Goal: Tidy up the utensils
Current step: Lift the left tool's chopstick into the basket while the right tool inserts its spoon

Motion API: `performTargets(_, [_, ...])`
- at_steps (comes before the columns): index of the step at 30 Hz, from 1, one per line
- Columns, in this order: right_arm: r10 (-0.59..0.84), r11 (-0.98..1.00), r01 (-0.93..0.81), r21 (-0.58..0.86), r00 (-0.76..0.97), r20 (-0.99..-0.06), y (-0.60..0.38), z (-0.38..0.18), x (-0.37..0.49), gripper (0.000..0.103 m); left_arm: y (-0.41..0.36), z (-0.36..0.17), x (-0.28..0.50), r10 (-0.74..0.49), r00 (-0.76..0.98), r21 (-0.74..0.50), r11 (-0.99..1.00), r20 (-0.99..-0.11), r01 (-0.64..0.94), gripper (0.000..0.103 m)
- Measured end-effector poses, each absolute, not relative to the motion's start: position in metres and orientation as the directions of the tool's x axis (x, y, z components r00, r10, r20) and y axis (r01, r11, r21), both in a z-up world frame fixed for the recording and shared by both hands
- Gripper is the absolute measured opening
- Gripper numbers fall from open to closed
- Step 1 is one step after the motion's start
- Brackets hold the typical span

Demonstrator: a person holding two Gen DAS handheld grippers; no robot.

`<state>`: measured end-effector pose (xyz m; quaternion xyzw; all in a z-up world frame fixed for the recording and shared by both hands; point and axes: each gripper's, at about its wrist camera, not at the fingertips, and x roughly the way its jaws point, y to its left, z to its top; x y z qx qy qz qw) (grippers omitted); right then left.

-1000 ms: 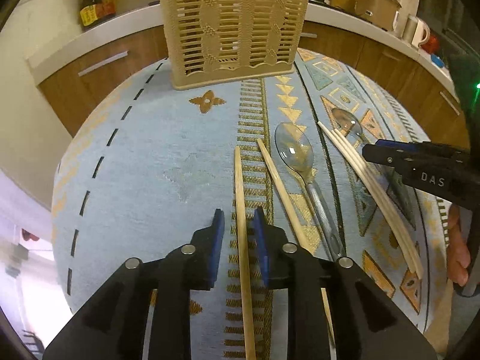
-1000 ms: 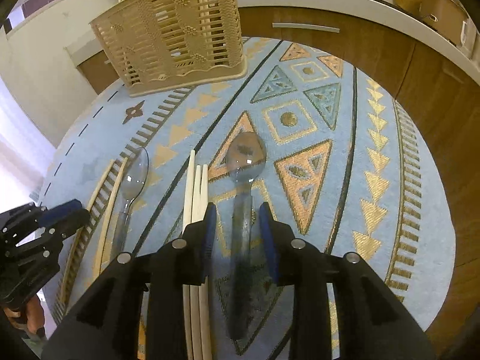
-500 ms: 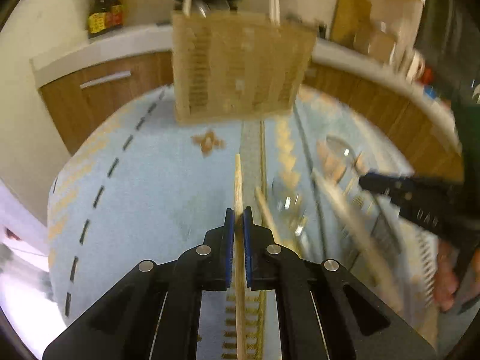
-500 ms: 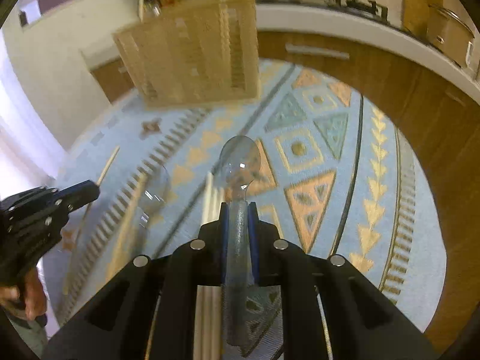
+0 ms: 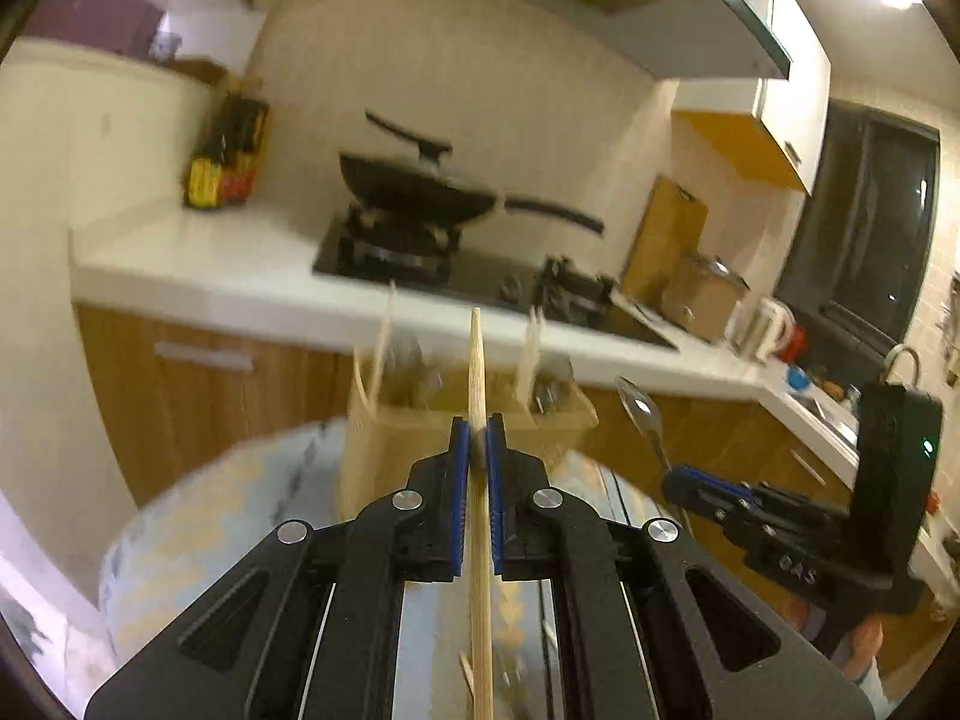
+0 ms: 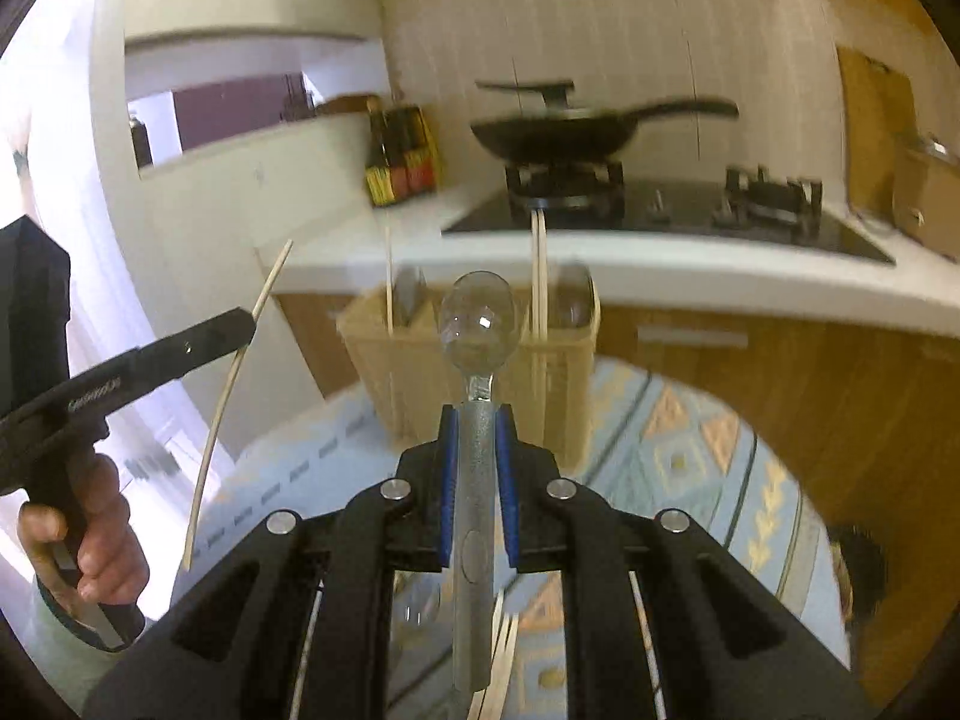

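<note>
My left gripper [image 5: 474, 441] is shut on a wooden chopstick [image 5: 477, 372] that sticks up past the blue pads, lifted above the table. Behind it stands the beige slotted utensil basket [image 5: 390, 438] with chopsticks and spoons upright in it. My right gripper [image 6: 477, 420] is shut on the handle of a clear plastic spoon [image 6: 477, 318], bowl forward, raised in front of the same basket [image 6: 552, 384]. In the left wrist view the right gripper [image 5: 684, 480] shows at the right with the spoon [image 5: 639, 411]. In the right wrist view the left gripper [image 6: 237, 324] holds the chopstick [image 6: 219, 402].
The round table carries a light blue patterned cloth [image 6: 690, 456] with more chopsticks [image 6: 498, 648] lying on it below my right gripper. Behind is a white counter [image 5: 210, 276] with a stove, a black wok [image 5: 420, 195] and sauce bottles [image 5: 225, 162]. A hand [image 6: 90, 546] grips the left tool.
Both grippers closed, the left on a chopstick and the right on the clear spoon, then rose off the cloth and tipped up so the basket now sits low in both views.
</note>
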<state>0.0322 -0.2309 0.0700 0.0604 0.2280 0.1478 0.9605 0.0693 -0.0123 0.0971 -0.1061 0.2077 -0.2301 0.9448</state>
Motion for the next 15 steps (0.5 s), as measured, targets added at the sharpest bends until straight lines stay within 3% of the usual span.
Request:
performTargets(7, [0.304, 0.947, -0.254, 0.196, 0.907, -0.292, -0.236, 0.102, 0.067, 0.01, -0.018, 0.142, 0.11, -0.435, 0.884, -0.282, 0.882, -0.172, 0.378, 0.004])
performTargets(15, [0.271, 0.95, -0.231, 0.21, 0.944, -0.187, -0.243, 0.123, 0.127, 0.01, -0.03, 0.145, 0.172, -0.326, 0.936, -0.239, 0.927, -0.13, 0.29, 0.004])
